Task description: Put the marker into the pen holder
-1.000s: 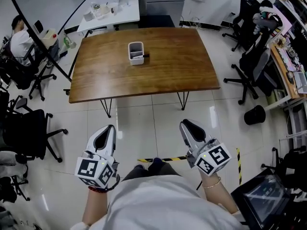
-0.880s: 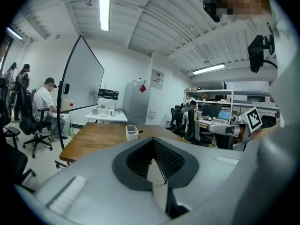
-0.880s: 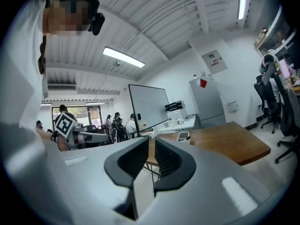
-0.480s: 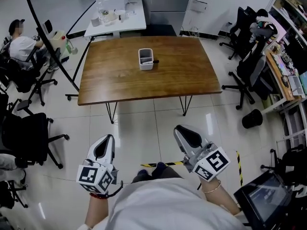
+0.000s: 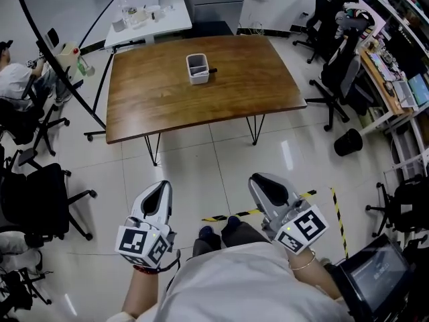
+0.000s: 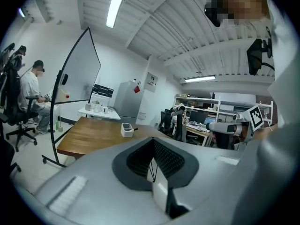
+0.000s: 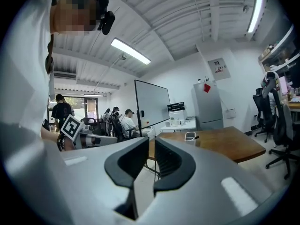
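A white pen holder [image 5: 197,68] stands on the wooden table [image 5: 154,99], far across the floor from me. A dark marker [image 5: 210,71] lies on the table against the holder's right side. The holder [image 7: 190,136] also shows small in the right gripper view, and the holder [image 6: 126,129] in the left gripper view. My left gripper [image 5: 159,188] is held low near my body, jaws together and empty. My right gripper [image 5: 263,182] is held low too. Its jaws are almost together, with a thin slit and nothing between them.
Tiled floor lies between me and the table, with yellow-black tape [image 5: 234,215] by my feet. Office chairs [image 5: 40,200] stand at the left and another chair [image 5: 335,79] at the right, near a black bin [image 5: 348,143]. A white desk [image 5: 147,12] stands behind the table.
The head view has swung a little, so the table sits slightly differently in frame. Both grippers stay low by my body. Holder and marker have not moved on the table.
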{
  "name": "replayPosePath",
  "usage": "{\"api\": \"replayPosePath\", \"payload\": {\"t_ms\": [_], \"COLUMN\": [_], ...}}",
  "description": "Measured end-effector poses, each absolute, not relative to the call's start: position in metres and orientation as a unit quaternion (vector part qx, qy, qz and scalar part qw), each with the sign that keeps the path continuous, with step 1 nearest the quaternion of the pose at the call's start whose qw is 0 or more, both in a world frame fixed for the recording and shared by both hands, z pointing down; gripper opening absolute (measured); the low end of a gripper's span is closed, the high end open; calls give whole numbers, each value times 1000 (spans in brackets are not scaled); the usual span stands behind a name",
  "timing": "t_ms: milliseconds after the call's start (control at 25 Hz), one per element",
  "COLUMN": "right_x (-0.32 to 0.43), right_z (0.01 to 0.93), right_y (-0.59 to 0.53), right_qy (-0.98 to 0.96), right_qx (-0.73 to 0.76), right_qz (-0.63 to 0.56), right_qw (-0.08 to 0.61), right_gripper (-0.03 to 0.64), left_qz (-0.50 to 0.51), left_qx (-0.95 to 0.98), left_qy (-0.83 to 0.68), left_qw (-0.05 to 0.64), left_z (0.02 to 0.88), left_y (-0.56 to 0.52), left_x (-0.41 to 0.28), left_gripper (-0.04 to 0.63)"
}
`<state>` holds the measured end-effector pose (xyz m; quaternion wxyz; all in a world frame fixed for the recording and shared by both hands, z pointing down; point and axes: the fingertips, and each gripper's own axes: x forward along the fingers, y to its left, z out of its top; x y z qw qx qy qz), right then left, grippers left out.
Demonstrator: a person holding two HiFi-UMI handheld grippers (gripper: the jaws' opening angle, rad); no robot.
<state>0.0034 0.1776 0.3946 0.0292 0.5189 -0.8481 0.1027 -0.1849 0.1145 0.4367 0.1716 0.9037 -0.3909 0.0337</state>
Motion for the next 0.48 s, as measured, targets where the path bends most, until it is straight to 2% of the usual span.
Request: {"api": "replayPosePath", "payload": {"t_ms": [480], "right_x": [15], "right_z": [367], "right_y": [167], "right_qy": [-874], "right_qx": [483], "right_qz": [56], "right_qw": [10], "right_gripper": [14], "left_qz": [58], "left_qx": [914], "left_qy": [-364], "left_qw": [168], "left_z": [436], "left_y": [132], "left_x": [-145], "left_gripper": [3]}}
